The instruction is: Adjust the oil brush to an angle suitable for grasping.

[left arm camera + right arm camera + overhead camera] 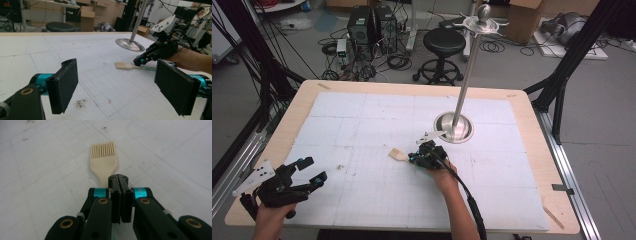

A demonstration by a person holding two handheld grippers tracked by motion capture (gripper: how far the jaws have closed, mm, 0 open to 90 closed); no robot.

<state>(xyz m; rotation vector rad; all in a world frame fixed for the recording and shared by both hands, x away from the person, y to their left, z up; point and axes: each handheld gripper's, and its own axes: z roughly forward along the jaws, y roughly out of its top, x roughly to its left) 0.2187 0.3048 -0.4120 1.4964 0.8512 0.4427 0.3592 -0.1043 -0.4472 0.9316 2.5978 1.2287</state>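
A cream brush [398, 154] with a flat slotted head lies low over the white mat near the table's middle. My right gripper [412, 158] is shut on its handle, with the head pointing left, away from the hand. In the right gripper view the jaws [118, 178] are pressed together and the brush head [103, 163] sticks out just beyond them. The left gripper view shows the brush [123, 65] with a greenish handle running under the right gripper [137, 61]. My left gripper [313, 170] stands open near the front left corner, nothing between its pads [63, 85].
A metal stand with a round base [453, 127] and a tall pole [467, 75] rises just behind the right hand. A small dark smudge [80, 103] marks the mat near the left gripper. A thin wooden strip [553, 217] lies at the front right corner.
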